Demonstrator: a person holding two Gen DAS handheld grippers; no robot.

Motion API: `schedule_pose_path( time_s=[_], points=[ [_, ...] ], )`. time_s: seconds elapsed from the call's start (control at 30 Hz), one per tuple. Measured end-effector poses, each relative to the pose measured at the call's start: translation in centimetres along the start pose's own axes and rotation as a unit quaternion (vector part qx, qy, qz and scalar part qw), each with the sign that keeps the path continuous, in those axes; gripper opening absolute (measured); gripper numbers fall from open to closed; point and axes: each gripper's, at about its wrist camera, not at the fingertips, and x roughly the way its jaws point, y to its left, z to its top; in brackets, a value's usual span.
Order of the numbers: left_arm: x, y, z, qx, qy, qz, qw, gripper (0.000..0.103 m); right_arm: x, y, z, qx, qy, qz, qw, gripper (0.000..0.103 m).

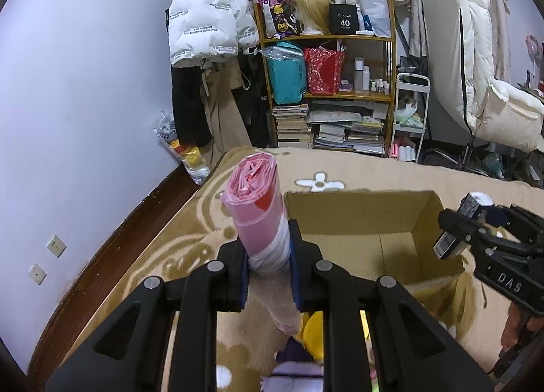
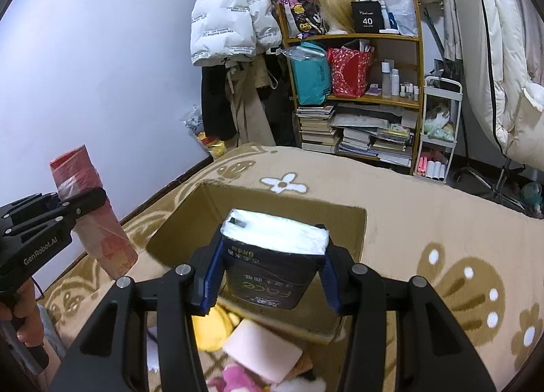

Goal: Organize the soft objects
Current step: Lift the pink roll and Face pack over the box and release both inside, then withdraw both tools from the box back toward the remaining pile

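Observation:
My left gripper [image 1: 270, 269] is shut on a roll of pink plastic bags [image 1: 256, 201], held upright to the left of an open cardboard box [image 1: 357, 211] on the beige carpet. The roll also shows in the right wrist view [image 2: 91, 208], gripped by the left gripper [image 2: 73, 203]. My right gripper [image 2: 268, 276] is shut on a dark pack of face tissues [image 2: 272, 262], held over the box [image 2: 190, 218]. In the left wrist view the right gripper [image 1: 452, 232] with the pack [image 1: 472, 208] sits at the box's right wall.
A yellow plush [image 2: 212, 327], a pale pink sponge block [image 2: 261, 351] and a pink-and-purple soft toy [image 2: 234, 378] lie on the carpet below the grippers. A wooden bookshelf [image 1: 326, 38], hanging coats [image 1: 204, 24] and a white trolley [image 1: 411, 109] stand behind.

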Motion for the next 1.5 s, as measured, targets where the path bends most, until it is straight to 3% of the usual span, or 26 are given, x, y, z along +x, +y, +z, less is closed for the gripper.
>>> schedule_pose_path(
  time_s=[0.4, 0.9, 0.97, 1.03, 1.17, 1.23, 1.5],
  points=[
    [4.9, -2.1, 1.2, 0.018, 0.026, -0.046, 0.9985, 0.018, 4.1, -0.9, -0.7, 0.020, 0.037, 0.005, 0.999, 0.052],
    [8.8, -3.3, 2.0, 0.012, 0.052, -0.052, 0.9972, 0.024, 6.3, -1.6, -1.3, 0.000, 0.064, -0.018, 0.998, 0.053],
    [8.9, -3.5, 2.0, 0.019, 0.055, -0.050, 0.9971, 0.030, 6.2, -1.8, -1.1, 0.002, 0.063, -0.017, 0.998, 0.053],
    [9.0, -3.5, 2.1, 0.015, 0.060, -0.051, 0.9968, 0.057, 6.1, -1.9, -0.9, 0.004, 0.064, -0.019, 0.998, 0.064],
    [8.2, -3.1, 2.3, 0.015, 0.049, -0.034, 0.9981, 0.064, 5.5, -2.0, -0.4, 0.011, 0.060, -0.016, 0.998, 0.075],
    [7.6, -2.7, 2.4, 0.019, 0.051, -0.022, 0.9983, 0.072, 5.0, -2.0, -0.1, 0.016, 0.058, -0.017, 0.998, 0.091],
    [2.9, -0.4, 2.4, 0.016, 0.035, 0.007, 0.9993, 0.096, 2.1, -1.2, 0.3, 0.028, 0.044, -0.009, 0.999, 0.099]
  ],
)
